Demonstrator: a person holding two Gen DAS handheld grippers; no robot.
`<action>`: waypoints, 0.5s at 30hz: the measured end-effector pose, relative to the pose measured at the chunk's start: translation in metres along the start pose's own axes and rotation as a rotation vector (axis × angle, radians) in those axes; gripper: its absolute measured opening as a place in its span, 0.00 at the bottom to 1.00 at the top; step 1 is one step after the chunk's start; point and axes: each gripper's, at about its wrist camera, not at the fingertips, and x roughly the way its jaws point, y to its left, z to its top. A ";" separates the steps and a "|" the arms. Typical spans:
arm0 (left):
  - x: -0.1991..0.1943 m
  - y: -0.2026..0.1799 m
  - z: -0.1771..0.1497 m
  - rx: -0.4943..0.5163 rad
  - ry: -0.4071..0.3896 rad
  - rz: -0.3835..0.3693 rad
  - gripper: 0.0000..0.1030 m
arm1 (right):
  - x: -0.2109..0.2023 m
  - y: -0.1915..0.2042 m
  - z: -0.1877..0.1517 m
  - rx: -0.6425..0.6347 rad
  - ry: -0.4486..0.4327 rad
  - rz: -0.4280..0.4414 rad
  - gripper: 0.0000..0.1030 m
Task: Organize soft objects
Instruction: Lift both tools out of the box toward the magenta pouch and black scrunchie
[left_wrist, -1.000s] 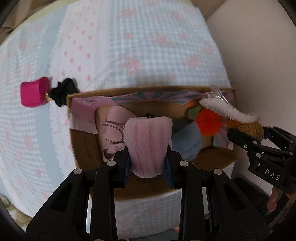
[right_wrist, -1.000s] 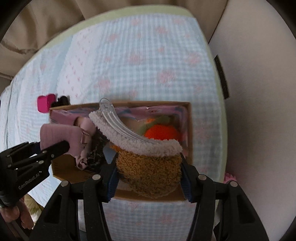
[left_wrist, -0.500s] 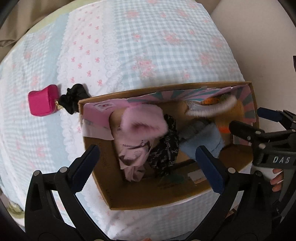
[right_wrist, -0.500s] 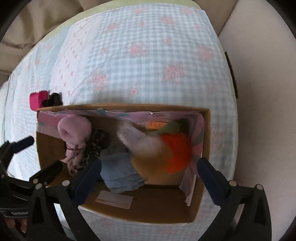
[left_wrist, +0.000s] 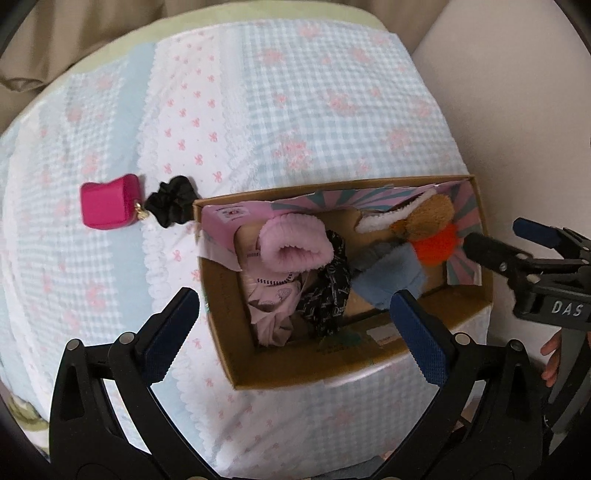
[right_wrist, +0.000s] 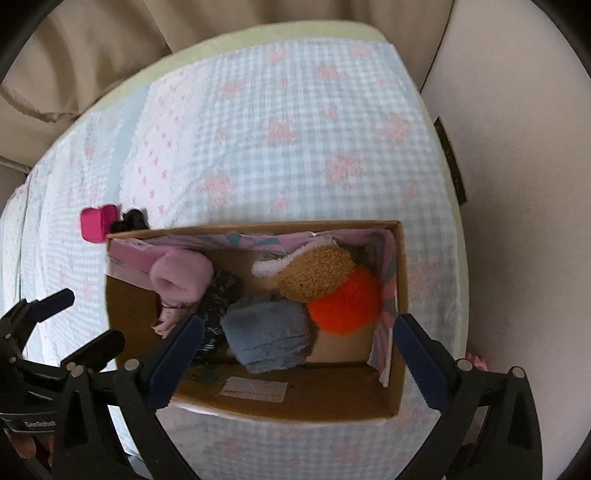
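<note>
Both soft bundles have left the grippers since a second ago: the rolled pink fleece sock (left_wrist: 293, 242), then pinched in the left gripper (left_wrist: 291, 326), now lies in the open brown cardboard box (left_wrist: 258, 365) toward its left end, on a pale pink patterned garment (left_wrist: 271, 306); the tan fuzzy slipper with a white fluffy cuff (right_wrist: 314, 271), then clamped in the right gripper (right_wrist: 295, 354), now rests toward the far right corner of the box, touching a bright orange fluffy pom-pom (right_wrist: 345, 304); half a second ago both were blurred in mid-fall, and now they lie still. Between the pink sock and the slipper sit a black patterned cloth (left_wrist: 328, 295) and a folded blue fleece piece (right_wrist: 267, 336), the blue one just beside the pom-pom. Both grippers are spread wide and carry nothing; the left one hangs over the box's near left corner, the right one over its near edge. The box stands at the near right corner of a bed covered in a blue gingham and pink-flowered quilt (left_wrist: 277, 110); on the quilt by the box's far left corner lie a black fabric scrunchie (left_wrist: 171, 199) and, touching it, a hot-pink square pouch (left_wrist: 109, 203).
</note>
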 end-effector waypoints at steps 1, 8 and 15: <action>-0.008 0.000 -0.002 0.002 -0.013 -0.002 1.00 | -0.009 0.001 -0.002 0.006 -0.021 -0.002 1.00; -0.073 0.008 -0.027 0.023 -0.122 -0.014 1.00 | -0.075 0.009 -0.023 0.048 -0.152 0.000 1.00; -0.144 0.033 -0.069 0.026 -0.234 -0.016 1.00 | -0.151 0.041 -0.066 0.062 -0.297 -0.019 1.00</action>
